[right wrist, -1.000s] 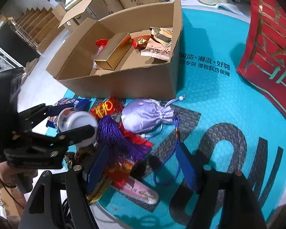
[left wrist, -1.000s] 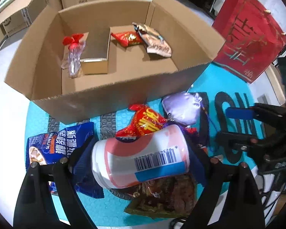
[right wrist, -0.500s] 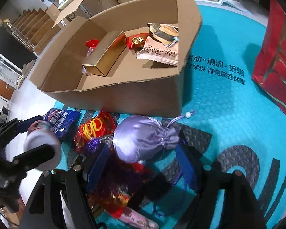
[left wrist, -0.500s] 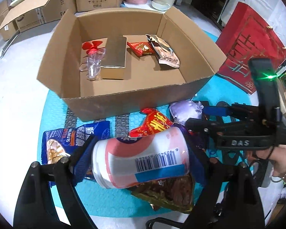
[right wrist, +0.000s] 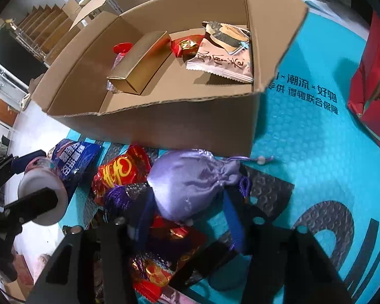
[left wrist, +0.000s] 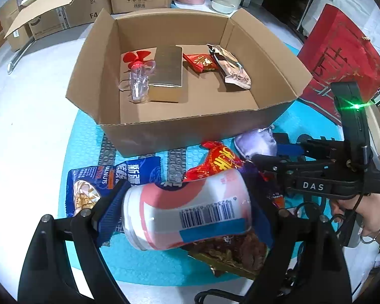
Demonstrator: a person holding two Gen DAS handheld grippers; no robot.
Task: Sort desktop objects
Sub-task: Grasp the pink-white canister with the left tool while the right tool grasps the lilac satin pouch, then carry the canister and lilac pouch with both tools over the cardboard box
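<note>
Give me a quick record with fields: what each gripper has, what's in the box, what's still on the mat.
left gripper: shut on pink and white can
right gripper: open, around lilac satin drawstring pouch
brown cardboard box: gold carton, red-capped clear bottle, two snack packets
teal mat: blue walnut bag, red candy bag

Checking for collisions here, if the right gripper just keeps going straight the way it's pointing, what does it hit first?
Most likely the purple pouch: it lies between the open fingers of the right gripper, directly ahead. Behind it stands the front wall of the box. Depth is hard to judge through the fisheye.
</note>
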